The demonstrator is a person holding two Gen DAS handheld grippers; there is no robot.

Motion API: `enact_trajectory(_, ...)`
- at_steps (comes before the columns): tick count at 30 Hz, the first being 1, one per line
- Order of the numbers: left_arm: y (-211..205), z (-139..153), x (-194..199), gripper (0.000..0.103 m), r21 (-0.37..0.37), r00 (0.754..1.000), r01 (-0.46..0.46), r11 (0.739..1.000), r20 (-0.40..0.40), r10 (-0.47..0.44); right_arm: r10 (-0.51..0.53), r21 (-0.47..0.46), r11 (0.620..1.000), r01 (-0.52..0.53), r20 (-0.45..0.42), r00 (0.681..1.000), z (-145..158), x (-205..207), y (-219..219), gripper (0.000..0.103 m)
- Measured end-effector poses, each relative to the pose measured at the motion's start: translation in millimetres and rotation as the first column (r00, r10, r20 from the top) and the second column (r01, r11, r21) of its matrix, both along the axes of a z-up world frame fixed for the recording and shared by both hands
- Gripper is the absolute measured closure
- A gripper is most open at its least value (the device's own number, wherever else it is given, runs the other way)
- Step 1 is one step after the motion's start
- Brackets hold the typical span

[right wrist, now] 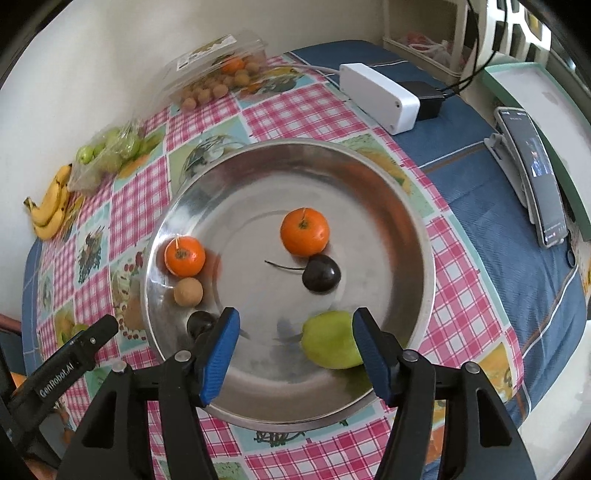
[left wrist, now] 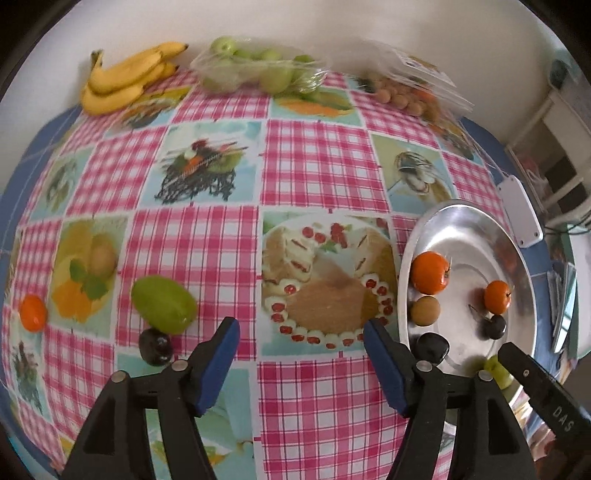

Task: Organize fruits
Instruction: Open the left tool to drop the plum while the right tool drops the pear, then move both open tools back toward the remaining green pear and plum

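The right gripper [right wrist: 293, 345] stands spread above the round steel tray [right wrist: 369, 177], a green pear-shaped fruit [right wrist: 328, 341] lying free low in the frame. The left gripper [left wrist: 301, 354] (also spread, empty) next needs the green starfruit [left wrist: 164, 304] at lower left on the desk.

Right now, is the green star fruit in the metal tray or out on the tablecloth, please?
Out: the green star fruit lies on the tablecloth, left of the metal tray.

Before me a plain cream wall [left wrist: 424, 26] backs the table, which wears a pink checked cloth with food pictures [left wrist: 192, 251] over blue fabric [right wrist: 498, 206]; white shelving [right wrist: 436, 40] stands nearby.
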State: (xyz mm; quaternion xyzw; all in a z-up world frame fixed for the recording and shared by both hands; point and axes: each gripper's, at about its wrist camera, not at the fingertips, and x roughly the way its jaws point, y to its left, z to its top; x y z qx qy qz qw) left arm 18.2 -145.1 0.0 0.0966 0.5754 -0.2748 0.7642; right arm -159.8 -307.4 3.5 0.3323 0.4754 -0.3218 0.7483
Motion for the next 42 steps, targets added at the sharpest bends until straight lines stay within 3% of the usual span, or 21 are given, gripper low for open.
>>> enact_trajectory(7, -0.8, -3.1, -0.9, 0.029, 0.013, 1.0, 0.002, 1.0, -0.01, -0.002, 0.005, -0.02, 1.0, -0.005, -0.011, 1.0, 1.3, 3.3, 1.1, 0.038)
enact_trajectory(10, -2.0, -4.1, -0.8, 0.025, 0.025, 1.0, 0.001, 1.0, -0.004, 0.0, 0.008, -0.033, 0.999, -0.009, -0.029, 1.0, -0.2, 5.3, 1.9, 0.023)
enact_trajectory(11, -1.7, -4.4, -0.6, 0.024, 0.028, 1.0, -0.002, 1.0, -0.003, 0.002, 0.012, -0.039, 0.999, -0.013, -0.034, 0.999, -0.4, 5.9, 2.6, 0.023)
enact_trajectory(14, -0.1, -6.4, 0.9, 0.015, 0.045, 1.0, -0.008, 0.999, 0.003, 0.008, 0.023, -0.042, 0.999, -0.024, -0.033, 0.999, -0.4, 7.1, 3.3, 0.022)
enact_trajectory(17, 0.8, -5.9, 1.4, 0.013, 0.054, 1.0, -0.012, 0.998, 0.019, 0.011, 0.029, -0.04, 0.999, -0.031, -0.04, 0.999, -2.0, 7.9, 4.1, 0.017)
enact_trajectory(20, 2.2, -6.0, 2.9, 0.0, 0.06, 0.999, -0.021, 0.998, 0.027, 0.019, 0.037, -0.043, 0.998, -0.038, -0.046, 0.998, -2.7, 8.4, 5.1, 0.014)
enact_trajectory(25, 5.1, -5.2, 3.8, 0.0, 0.07, 0.997, -0.046, 0.997, 0.064, 0.042, 0.041, -0.053, 0.998, -0.044, -0.044, 0.998, -4.1, 8.5, 4.9, 0.001)
enact_trajectory(42, 12.7, -0.5, 0.8, 0.0, 0.019, 0.997, -0.019, 1.0, 0.081, 0.017, 0.076, -0.094, 0.993, -0.074, 0.01, 0.997, 2.7, 16.8, 10.6, 0.001)
